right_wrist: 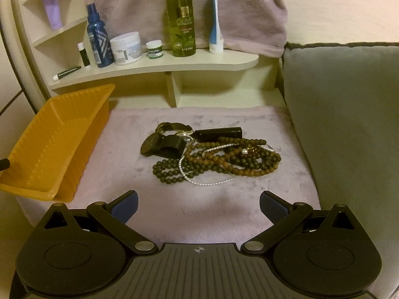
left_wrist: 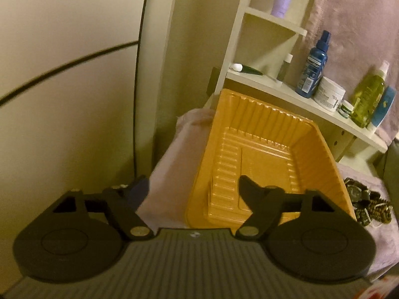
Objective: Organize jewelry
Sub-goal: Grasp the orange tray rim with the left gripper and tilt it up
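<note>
Now | left gripper (left_wrist: pixel 192 186) wide | right gripper (right_wrist: pixel 198 204) wide | green bottle (right_wrist: pixel 180 22) reads "OLIVE"

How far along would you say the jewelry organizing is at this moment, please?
Nothing looks sorted yet: the orange tray holds nothing. The left gripper is open, one finger over the tray and one outside it, without a clear grip. The right gripper is open and holds nothing, short of the jewelry pile. Left to do: the bead necklaces, pearl strand and watches all lie tangled on the pink cloth.
</note>
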`<action>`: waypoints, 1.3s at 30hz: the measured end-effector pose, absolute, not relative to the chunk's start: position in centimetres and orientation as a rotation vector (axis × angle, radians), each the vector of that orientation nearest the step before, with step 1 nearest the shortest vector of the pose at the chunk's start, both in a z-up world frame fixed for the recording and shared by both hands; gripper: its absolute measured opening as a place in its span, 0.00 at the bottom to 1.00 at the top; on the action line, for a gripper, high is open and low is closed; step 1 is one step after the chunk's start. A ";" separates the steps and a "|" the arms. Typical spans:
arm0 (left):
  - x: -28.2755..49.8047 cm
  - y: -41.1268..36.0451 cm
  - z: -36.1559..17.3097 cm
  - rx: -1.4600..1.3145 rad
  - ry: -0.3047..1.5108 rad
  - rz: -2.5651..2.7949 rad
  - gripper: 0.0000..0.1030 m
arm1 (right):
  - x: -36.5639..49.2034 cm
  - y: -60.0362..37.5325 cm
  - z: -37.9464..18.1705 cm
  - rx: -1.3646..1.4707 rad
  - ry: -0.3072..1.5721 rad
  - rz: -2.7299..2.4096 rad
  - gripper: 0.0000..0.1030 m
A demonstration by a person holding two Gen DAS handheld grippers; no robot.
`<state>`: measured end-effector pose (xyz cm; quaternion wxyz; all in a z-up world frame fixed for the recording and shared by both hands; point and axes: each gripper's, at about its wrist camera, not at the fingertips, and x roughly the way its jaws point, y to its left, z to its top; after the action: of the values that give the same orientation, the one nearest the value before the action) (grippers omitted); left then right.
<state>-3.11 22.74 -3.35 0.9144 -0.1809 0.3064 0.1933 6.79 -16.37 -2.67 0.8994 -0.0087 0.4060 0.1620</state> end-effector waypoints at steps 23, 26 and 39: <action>-2.0 23.0 -5.2 -0.491 0.688 0.346 0.19 | 7.5 -16.1 -3.3 -0.032 0.860 0.321 1.00; -1.7 22.9 -5.2 -0.477 0.702 0.339 0.18 | 7.5 -16.2 -3.3 -0.028 0.859 0.319 1.00; -0.7 20.5 -3.0 -0.267 0.722 0.349 0.07 | 8.0 -17.2 -3.8 0.009 0.859 0.305 1.00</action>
<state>-0.73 20.51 -3.01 0.9121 -0.1294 0.3502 0.1695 8.04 -17.18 -3.81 0.8979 0.0043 0.4149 0.1474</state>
